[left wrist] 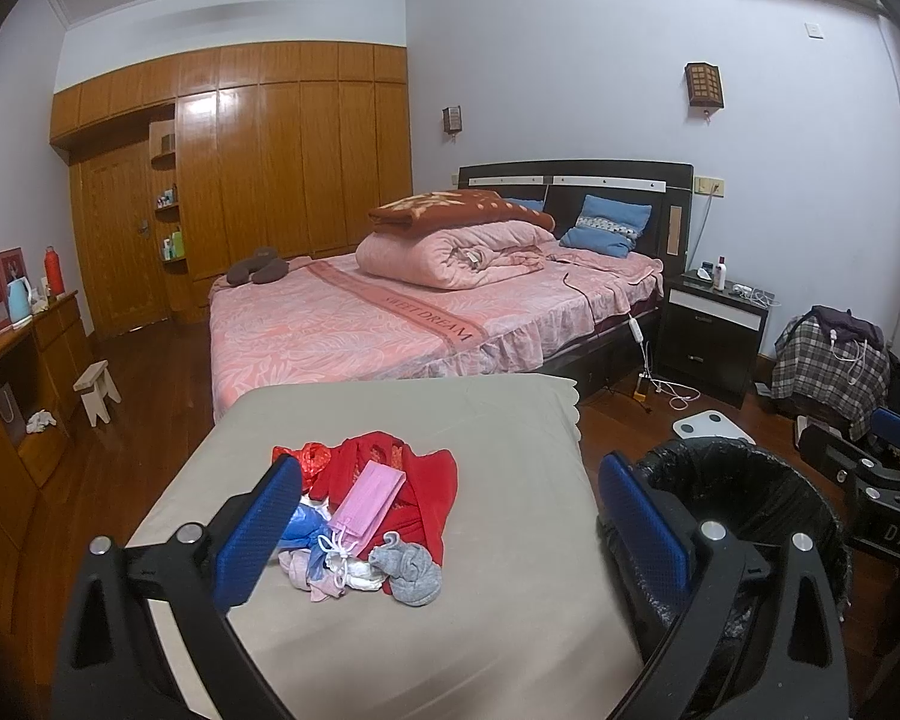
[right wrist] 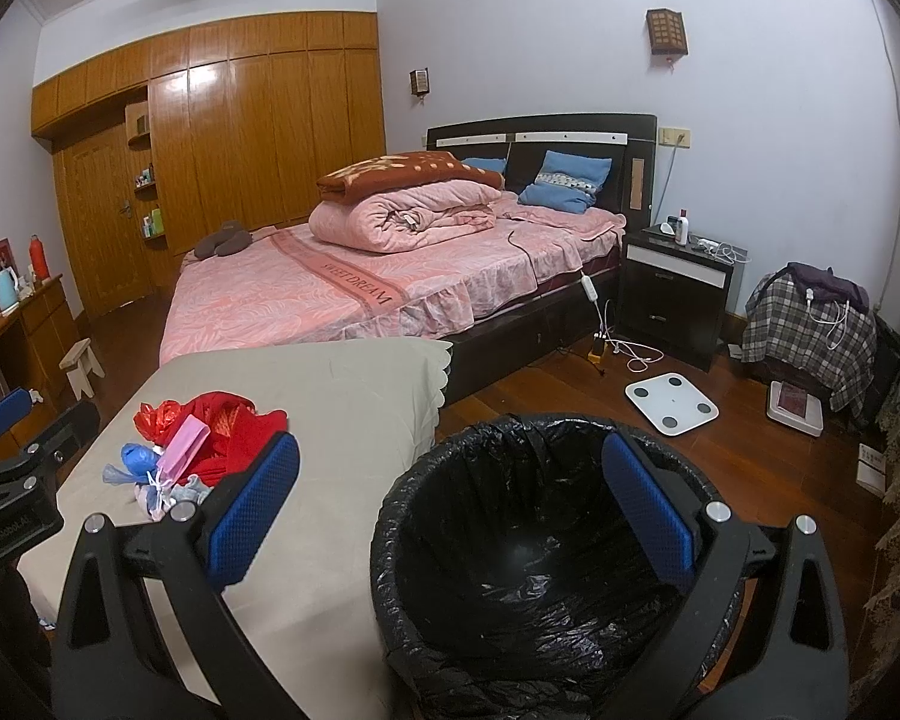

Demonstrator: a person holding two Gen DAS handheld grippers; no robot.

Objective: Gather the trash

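Lying ahead of the left gripper (left wrist: 450, 531) between its wide-spread, empty fingers, the trash pile (left wrist: 363, 516) sits on the beige-covered table (left wrist: 498, 600); the right gripper (right wrist: 450, 522), likewise wide and empty, hovers above the black-lined bin (right wrist: 510, 570), left nearer the pile.

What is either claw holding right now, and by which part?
Nothing. The left claw is open short of the trash pile, and the right claw is open above the bin.
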